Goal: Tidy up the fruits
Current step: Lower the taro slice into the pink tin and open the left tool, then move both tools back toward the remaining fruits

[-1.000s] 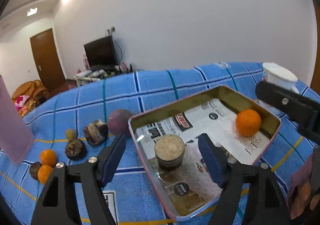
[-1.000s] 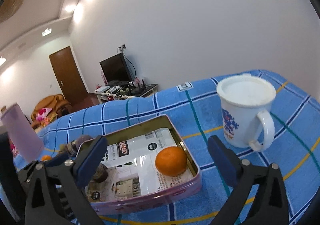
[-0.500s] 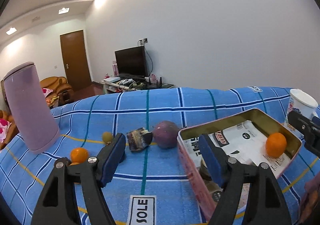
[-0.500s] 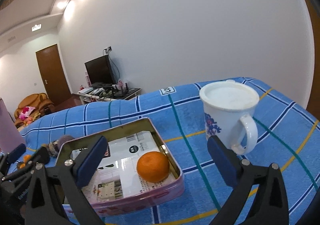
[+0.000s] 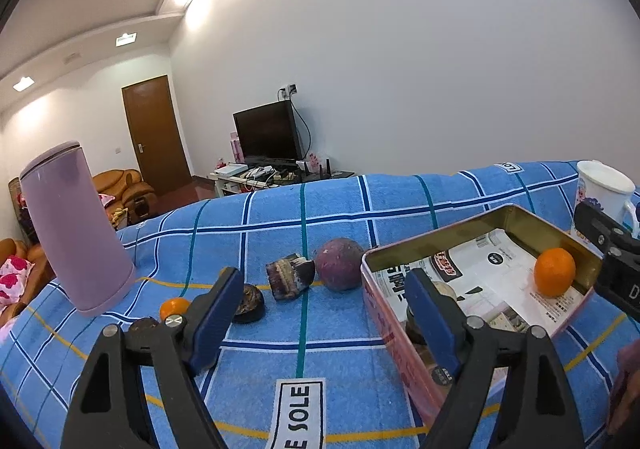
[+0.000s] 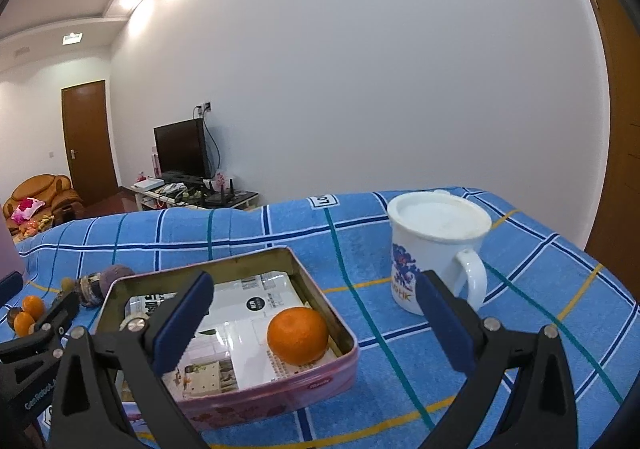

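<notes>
A pink metal tin [image 5: 436, 245] lined with printed paper holds an orange [image 5: 554, 277] and a halved dark fruit [image 5: 444, 289], partly hidden behind one finger. My left gripper [image 5: 324, 315] hovers over the cloth just left of the tin; its jaws are opening with nothing between them. Beyond it lie a round purple fruit [image 5: 339, 264], a broken fruit piece [image 5: 289, 276], a dark half fruit [image 5: 248, 303] and a small orange [image 5: 174, 308]. My right gripper [image 6: 313, 301] stands open and empty above the tin's [image 6: 240, 259] near side, close to the orange [image 6: 298, 335].
A tall lilac tumbler [image 5: 76, 229] stands at the left on the blue checked cloth [image 5: 304, 349]. A lidded white mug [image 6: 436, 249] stands right of the tin. Two more oranges [image 6: 32, 307] lie far left. Behind are a television, a door and armchairs.
The left gripper has swung left, away from the halved fruit lying in the tin, towards the loose fruits, and its jaws have widened. The right gripper has turned slightly, still open.
</notes>
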Available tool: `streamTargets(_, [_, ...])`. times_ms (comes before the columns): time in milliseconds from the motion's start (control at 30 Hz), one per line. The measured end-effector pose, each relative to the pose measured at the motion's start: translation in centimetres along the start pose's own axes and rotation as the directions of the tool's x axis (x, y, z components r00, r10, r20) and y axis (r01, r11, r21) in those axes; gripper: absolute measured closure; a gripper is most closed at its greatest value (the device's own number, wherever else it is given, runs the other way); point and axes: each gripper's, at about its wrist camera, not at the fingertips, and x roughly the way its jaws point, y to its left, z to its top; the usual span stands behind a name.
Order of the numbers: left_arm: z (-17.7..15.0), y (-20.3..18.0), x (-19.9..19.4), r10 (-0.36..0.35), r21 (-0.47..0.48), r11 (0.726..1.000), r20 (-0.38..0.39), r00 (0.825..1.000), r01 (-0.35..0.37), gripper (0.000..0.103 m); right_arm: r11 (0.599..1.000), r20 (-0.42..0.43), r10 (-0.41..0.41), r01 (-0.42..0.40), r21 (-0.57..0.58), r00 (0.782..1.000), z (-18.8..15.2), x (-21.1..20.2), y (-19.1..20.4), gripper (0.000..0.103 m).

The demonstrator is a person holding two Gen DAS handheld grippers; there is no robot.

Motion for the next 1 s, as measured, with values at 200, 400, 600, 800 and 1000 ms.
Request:
streamTargets(200, [-0.5,0.7,-0.6,-0.002,0.001,1.0,-0.009,1.0,0.002,0.019,0.999,0.009,-0.024,0.024,-0.024,1.0,-0.2,-0.7,1.1,0.0])
streamTargets(400, [-1.1,1.9,-0.8,-0.026,0.008,1.0,-0.039,0.999,0.027,0.019,0.998,0.012,-0.042,0.042,-0.039,0.999,-0.5,-1.3,2.2,0.0])
streamTargets(600, [-1.9,3.0,-1.2,-0.033,0.129,0.991,-0.021,0.999,0.036,0.019,0.998,-0.006,-0.048,0.048,-0.037,0.999,-0.9,-1.9,3.0,0.0])
streamTargets(800, [-2.1,6.0,-1.0,-0.015,0.126,0.992,0.002,1.0,0.015,0.019,0.997,-0.01,-0.051,0.05,-0.051,0.999,-1.4,-2.9,4.7,0.0])
streamTargets(1000, [-2.1,8.4,-0.8,-0.027,0.057,0.998,0.002,1.0,0.027,0.019,0.997,-0.032,-0.044,0.042,-0.058,0.999,-1.8,-3.4,7.0,0.0])
